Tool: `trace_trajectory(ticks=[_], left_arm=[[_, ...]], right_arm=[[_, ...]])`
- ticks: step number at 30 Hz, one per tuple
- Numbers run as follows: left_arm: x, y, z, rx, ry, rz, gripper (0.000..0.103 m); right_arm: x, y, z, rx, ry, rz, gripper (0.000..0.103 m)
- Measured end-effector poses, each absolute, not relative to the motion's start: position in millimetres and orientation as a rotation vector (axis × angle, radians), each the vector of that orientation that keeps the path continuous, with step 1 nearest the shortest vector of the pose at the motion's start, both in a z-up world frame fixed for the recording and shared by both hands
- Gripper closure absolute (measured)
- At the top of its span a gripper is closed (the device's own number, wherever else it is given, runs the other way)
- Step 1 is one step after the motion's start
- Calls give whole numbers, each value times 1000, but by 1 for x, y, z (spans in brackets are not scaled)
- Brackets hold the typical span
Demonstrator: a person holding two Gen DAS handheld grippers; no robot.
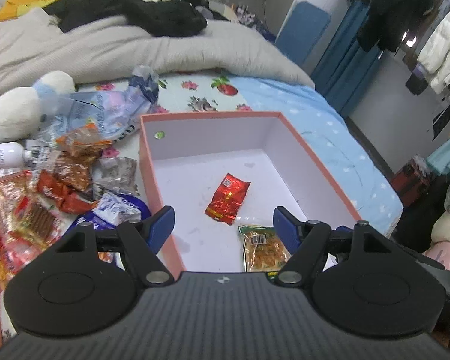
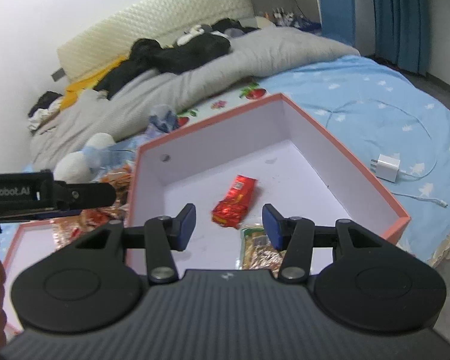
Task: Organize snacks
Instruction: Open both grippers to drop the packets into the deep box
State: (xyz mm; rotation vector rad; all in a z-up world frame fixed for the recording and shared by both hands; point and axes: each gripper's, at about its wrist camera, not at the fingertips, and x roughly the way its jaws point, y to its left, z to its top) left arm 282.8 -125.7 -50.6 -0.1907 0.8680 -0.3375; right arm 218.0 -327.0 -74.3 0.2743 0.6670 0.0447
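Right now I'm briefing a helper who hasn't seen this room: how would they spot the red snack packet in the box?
Find the pink-edged box on the bed. Two packets lie on its white floor. The red packet is the shiny foil one nearer the middle, unlike the clear, green-topped packet beside it.

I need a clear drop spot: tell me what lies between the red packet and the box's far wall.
Nothing but bare white box floor lies between the red packet and the far wall; both wrist views show it.

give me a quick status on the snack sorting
Left gripper and right gripper open, empty, over pink box. Red packet and yellow-green packet inside it. Snack pile waits left of box. Nothing blocking.
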Motion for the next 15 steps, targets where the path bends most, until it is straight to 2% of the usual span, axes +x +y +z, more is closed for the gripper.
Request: trace_trajectory(ticks=[15], left_arm=[[159, -62, -17, -247, 762, -250, 26]], right_arm=[[138, -283, -50, 243, 600, 149, 51]])
